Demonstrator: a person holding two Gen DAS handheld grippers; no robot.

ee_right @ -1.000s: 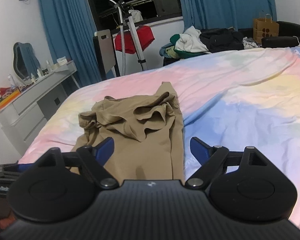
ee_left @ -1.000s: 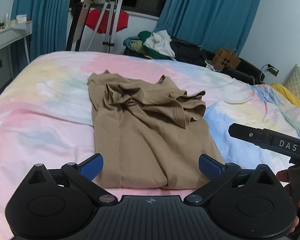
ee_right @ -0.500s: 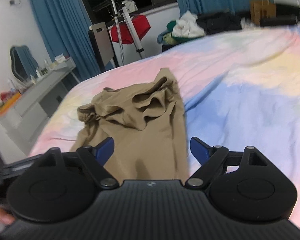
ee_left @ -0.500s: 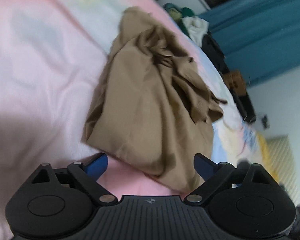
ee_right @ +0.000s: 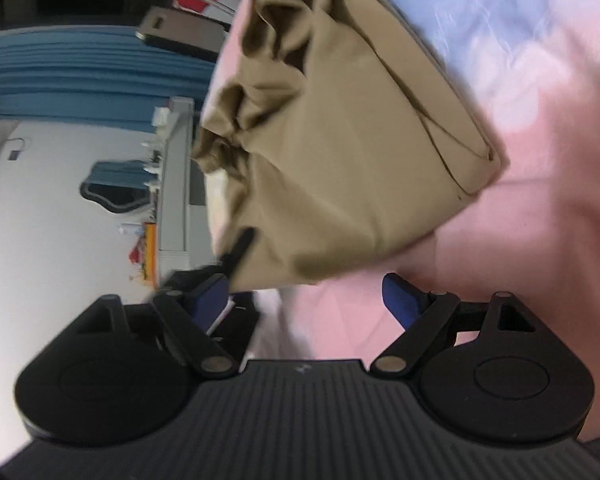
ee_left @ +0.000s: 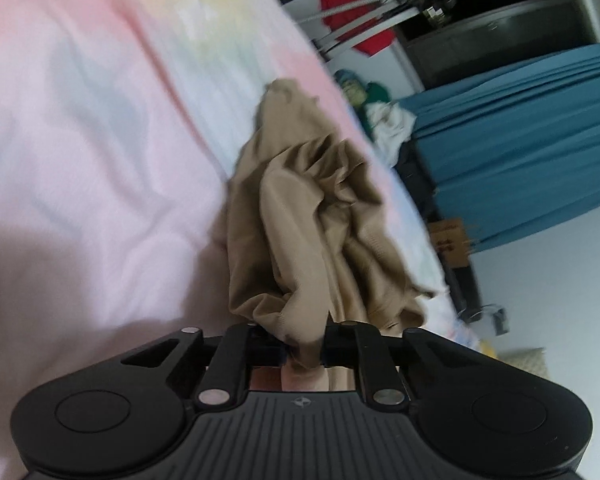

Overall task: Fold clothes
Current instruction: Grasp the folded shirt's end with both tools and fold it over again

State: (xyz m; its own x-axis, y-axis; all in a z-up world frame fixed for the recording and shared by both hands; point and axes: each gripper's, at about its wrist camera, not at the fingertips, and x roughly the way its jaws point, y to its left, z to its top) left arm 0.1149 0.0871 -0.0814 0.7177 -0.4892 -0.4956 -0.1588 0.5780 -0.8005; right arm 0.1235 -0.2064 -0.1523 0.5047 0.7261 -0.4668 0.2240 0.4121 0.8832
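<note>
A tan garment lies partly folded and rumpled on the pastel bed. My left gripper is shut on the garment's near corner, and the cloth bunches up between its jaws. In the right wrist view the same garment fills the middle, with its near folded edge just beyond my right gripper. The right gripper is open and empty, rolled on its side just short of that edge. The left gripper's black tip shows at the garment's left corner.
Blue curtains, a pile of clothes and a stand with a red cloth lie beyond the bed. A grey dresser with a mirror stands beside the bed. Pink sheet lies around the garment.
My left gripper has rolled, moved onto the garment's near corner and shut on it. My right gripper has rolled sideways and come close to the near edge, still open.
</note>
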